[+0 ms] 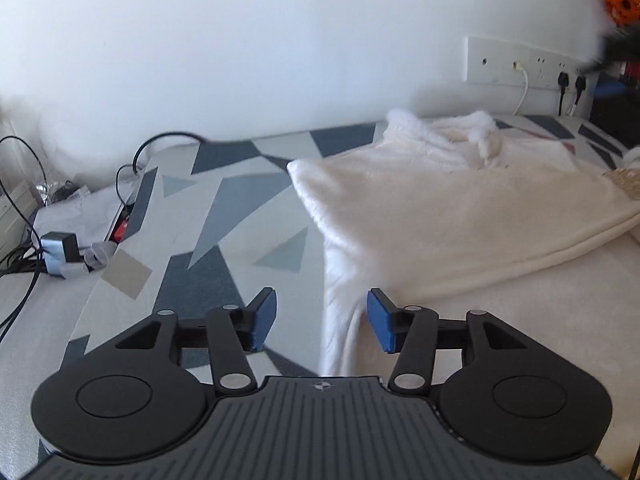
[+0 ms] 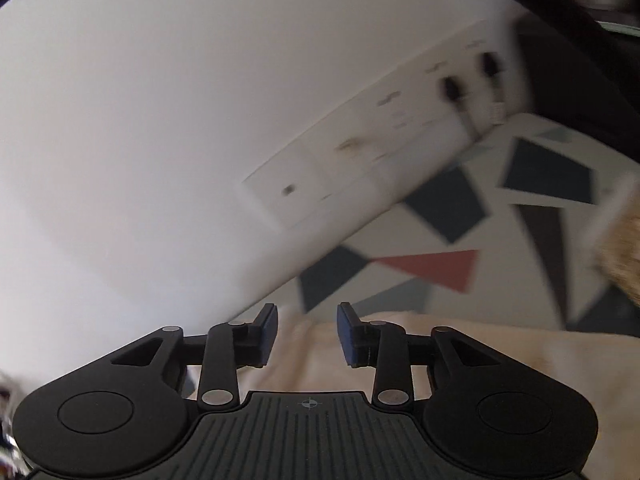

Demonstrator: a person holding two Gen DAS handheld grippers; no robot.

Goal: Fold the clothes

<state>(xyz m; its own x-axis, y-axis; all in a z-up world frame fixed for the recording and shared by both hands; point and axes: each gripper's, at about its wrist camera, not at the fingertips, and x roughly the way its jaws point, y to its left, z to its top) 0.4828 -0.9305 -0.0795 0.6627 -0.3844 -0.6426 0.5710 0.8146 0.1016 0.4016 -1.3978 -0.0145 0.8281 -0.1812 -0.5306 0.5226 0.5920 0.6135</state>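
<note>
A white fluffy garment [image 1: 460,216] lies partly folded on the geometric-patterned cover [image 1: 224,208], with a long fold running across its right side. My left gripper [image 1: 322,320] hovers over the garment's near left edge, open, its blue pads [image 1: 380,322] apart and pressing on nothing. In the tilted, blurred right wrist view, my right gripper [image 2: 307,332] is open too, with nothing gripped. Cream fabric [image 2: 460,356] lies below and beyond it. A blurred dark shape with a blue pad [image 1: 610,88] shows at the far right of the left wrist view, near the wall.
A white socket panel [image 1: 520,64] with plugs and a white cable is on the wall behind the garment; the socket panel [image 2: 360,160] also fills the right wrist view. Cables, a grey charger block [image 1: 60,248] and clutter lie left of the cover. Orange flowers [image 1: 622,0] stand top right.
</note>
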